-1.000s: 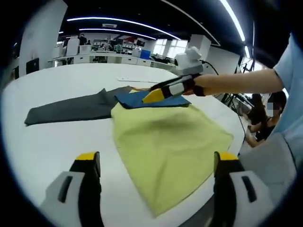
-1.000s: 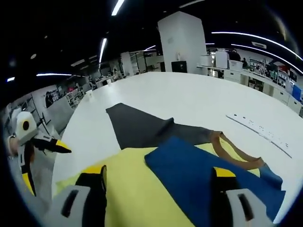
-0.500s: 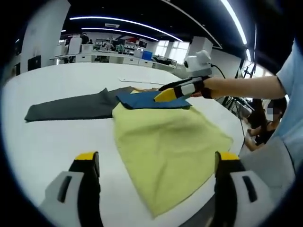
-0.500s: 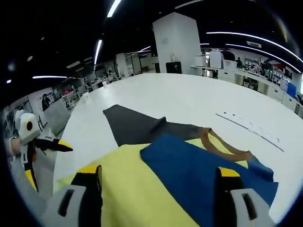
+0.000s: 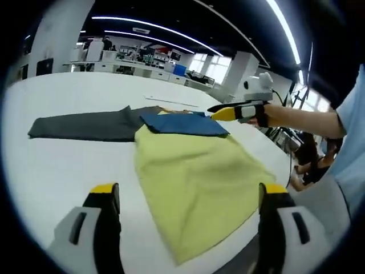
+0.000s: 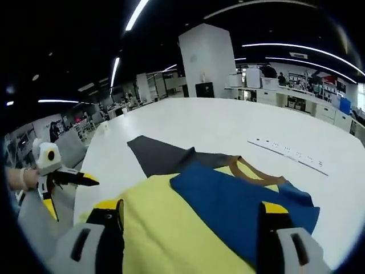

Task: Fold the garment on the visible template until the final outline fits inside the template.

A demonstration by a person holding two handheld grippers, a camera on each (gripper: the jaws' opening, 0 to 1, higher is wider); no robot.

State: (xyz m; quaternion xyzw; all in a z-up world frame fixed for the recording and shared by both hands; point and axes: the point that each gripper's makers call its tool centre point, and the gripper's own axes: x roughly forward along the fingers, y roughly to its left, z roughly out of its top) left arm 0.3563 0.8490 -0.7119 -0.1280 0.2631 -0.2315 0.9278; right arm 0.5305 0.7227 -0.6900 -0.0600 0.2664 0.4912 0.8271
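Both grippers, left gripper (image 5: 188, 197) and right gripper (image 6: 188, 214), are held released above the yellow-and-blue garment (image 5: 194, 165); a fresh edge grasp is judged next.

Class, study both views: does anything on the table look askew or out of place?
Yes: the yellow-and-blue garment lies slanted across the white table, its blue end overlapping a dark grey garment. No template outline can be made out.
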